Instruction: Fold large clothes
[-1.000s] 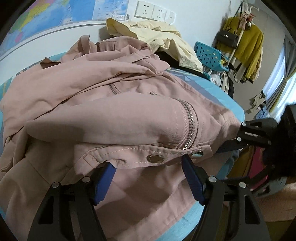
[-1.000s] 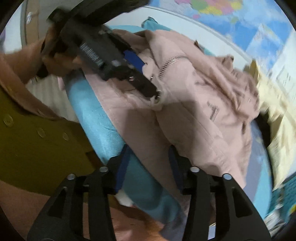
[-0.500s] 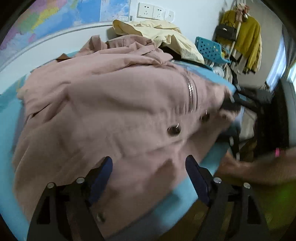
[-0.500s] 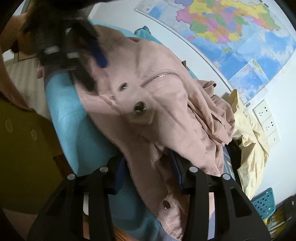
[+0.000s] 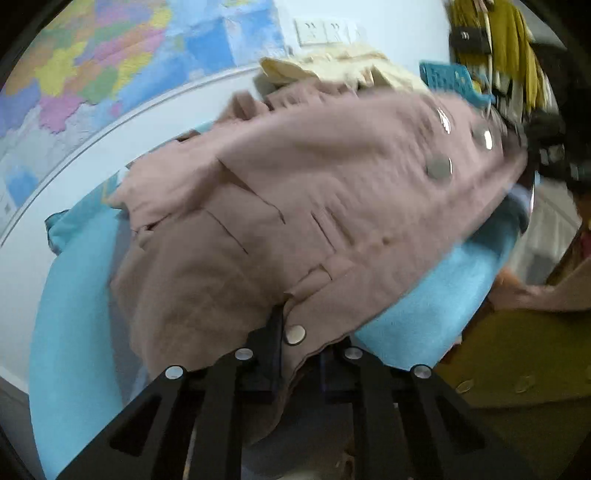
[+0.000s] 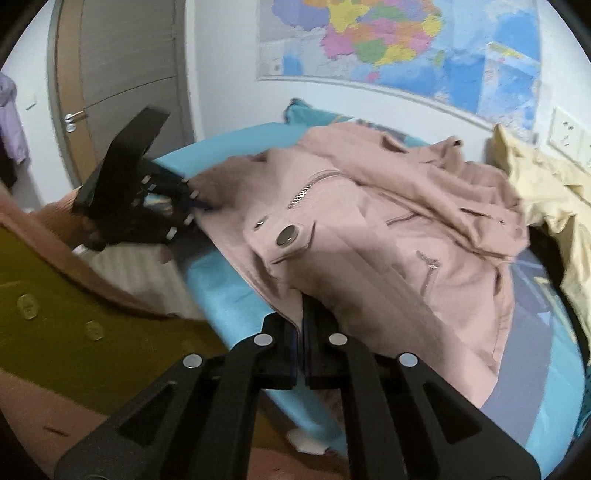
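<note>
Half a second ago my left gripper (image 5: 295, 332) had its fingers spread wide over the pink jacket (image 5: 314, 206); now its jaws are pinched together on the jacket's hem, right by a silver snap (image 5: 294, 334). My right gripper (image 6: 301, 332) has also closed in since then: its jaws are clamped on the jacket's near edge, where before the fabric lay loosely between open fingers. The left wrist view is blurred.

The jacket lies rumpled on the blue bed cover (image 6: 236, 295), its hem drawn taut between my two grips along the near edge of the bed. In the right wrist view I see my left gripper (image 6: 192, 205) holding the far corner of that hem, and a zipper (image 6: 310, 188) and a large snap (image 6: 288, 235) face up on the folded flap.

Beyond the jacket, a pale yellow garment (image 6: 546, 184) is heaped against the wall, touching the jacket's far side. A blue plastic basket (image 5: 450, 79) sits past it. A map (image 6: 399, 48) hangs on the wall above wall sockets (image 5: 325, 31), and a door (image 6: 122, 74) stands to the left. The operator's mustard coat (image 6: 74, 295) fills the near left.
</note>
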Tool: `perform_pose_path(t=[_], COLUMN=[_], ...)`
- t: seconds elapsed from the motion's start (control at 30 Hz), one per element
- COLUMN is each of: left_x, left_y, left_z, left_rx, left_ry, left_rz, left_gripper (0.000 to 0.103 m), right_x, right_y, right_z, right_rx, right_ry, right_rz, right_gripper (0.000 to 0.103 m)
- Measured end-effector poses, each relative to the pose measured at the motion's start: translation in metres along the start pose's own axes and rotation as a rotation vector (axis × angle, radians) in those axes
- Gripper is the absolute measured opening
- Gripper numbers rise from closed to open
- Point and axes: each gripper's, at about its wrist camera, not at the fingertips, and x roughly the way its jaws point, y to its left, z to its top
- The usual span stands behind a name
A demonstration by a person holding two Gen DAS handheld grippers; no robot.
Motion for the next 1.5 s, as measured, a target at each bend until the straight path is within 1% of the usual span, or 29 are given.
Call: perform_pose_path(t=[0.03,0.13,0.17,0.23,0.27,0.3,0.33,0.37,0.43,0.47,0.5,0.57,0.6,0.63,0.67,0.73,0.8,0.87,0.9,0.97,1.03,1.1,1.13,1.17,1.27,1.33,1.4,1.47,1.5], left_x=[-0.012,-0.04,-0.045,-0.044,-0.037,-0.028,-0.023,-0.022,-0.022,-0.027,-0.031,-0.044,-0.051,-0.061,-0.067,-0.079,-0.085,-0.079,-0.073,-0.057,-0.041,-0.024,-0.015,-0.003,0.035,0.064,0.098,0.135,0.157], left_y=[0.003,0.01,0.008,0.003,0.0,-0.001,-0.002,-0.001,0.002,0.004,0.005,0.009,0.008,0.01,0.011,0.012,0.015,0.018,0.021,0.033,0.048,0.069,0.078,0.09,0.123,0.144,0.163,0.178,0.187], left_z=[-0.002,-0.008,-0.01,-0.015,-0.02,-0.024,-0.027,-0.032,-0.034,-0.033,-0.033,-0.03,-0.028,-0.025,-0.022,-0.014,-0.008,0.002,0.009,0.028,0.049,0.076,0.088,0.106,0.157,0.189,0.223,0.251,0.264], left_rx=[0.009,0.032,0.046,0.079,0.095,0.101,0.101,0.099,0.088,0.094,0.094,0.093,0.102,0.107,0.105,0.104,0.106,0.108,0.102,0.076,0.046,0.011,-0.007,-0.025,-0.1,-0.139,-0.152,-0.152,-0.155], left_ry=[-0.03,-0.062,-0.063,-0.032,0.002,0.041,0.058,0.061,0.053,0.03,0.015,-0.028,-0.058,-0.103,-0.127,-0.191,-0.232,-0.23,-0.227,-0.216,-0.215,-0.217,-0.209,-0.198,-0.157,-0.134,-0.104,-0.06,-0.029], left_rz=[0.006,-0.023,-0.028,-0.021,-0.006,0.0,-0.002,0.001,-0.008,-0.036,-0.053,-0.131,-0.153,-0.165,-0.179,-0.218,-0.198,-0.129,-0.093,-0.049,-0.019,0.006,0.013,0.031,0.076,0.093,0.133,0.169,0.216], left_gripper=[0.014,0.014,0.014,0.014,0.014,0.014,0.014,0.014,0.015,0.017,0.021,0.027,0.028,0.032,0.035,0.051,0.062,0.062,0.063,0.067,0.069,0.071,0.072,0.072,0.074,0.074,0.074,0.074,0.074], right_x=[-0.001,-0.002,0.004,0.016,0.025,0.028,0.028,0.021,0.002,-0.009,-0.026,-0.055,-0.065,-0.069,-0.066,-0.051,-0.017,0.021,0.049,0.085,0.124,0.155,0.167,0.172,0.188,0.194,0.195,0.198,0.2], right_y=[0.002,0.006,0.008,0.007,0.003,0.001,0.0,-0.002,-0.006,-0.009,-0.014,-0.021,-0.032,-0.044,-0.062,-0.089,-0.123,-0.149,-0.162,-0.183,-0.205,-0.227,-0.236,-0.242,-0.266,-0.282,-0.293,-0.299,-0.305], right_z=[0.001,-0.001,-0.005,-0.01,-0.014,-0.018,-0.019,-0.019,-0.013,-0.01,-0.003,0.011,0.025,0.039,0.057,0.081,0.107,0.128,0.141,0.156,0.17,0.18,0.185,0.188,0.195,0.201,0.209,0.216,0.219], right_rx=[-0.009,0.005,-0.011,0.008,0.04,0.04,0.036,0.041,0.028,0.024,0.017,0.016,0.031,0.048,0.09,0.169,0.265,0.312,0.337,0.385,0.445,0.489,0.508,0.533,0.602,0.638,0.652,0.658,0.663], right_ry=[0.005,0.023,0.056,0.104,0.161,0.193,0.21,0.225,0.221,0.216,0.195,0.107,0.061,0.009,-0.034,-0.069,-0.065,-0.038,-0.008,0.021,0.062,0.073,0.079,0.077,0.043,0.02,-0.006,-0.023,-0.022], right_rz=[0.01,0.073,0.073,0.07,0.116,0.12,0.125,0.166,0.194,0.223,0.269,0.288,0.284,0.23,0.165,0.081,0.061,-0.01,0.012,0.002,0.028,0.004,-0.004,-0.015,-0.008,0.004,-0.012,-0.029,-0.03], right_gripper=[0.002,0.002,0.002,0.005,0.009,0.014,0.017,0.019,0.029,0.032,0.034,0.043,0.051,0.06,0.065,0.065,0.062,0.063,0.062,0.062,0.06,0.062,0.061,0.062,0.059,0.054,0.05,0.051,0.051])
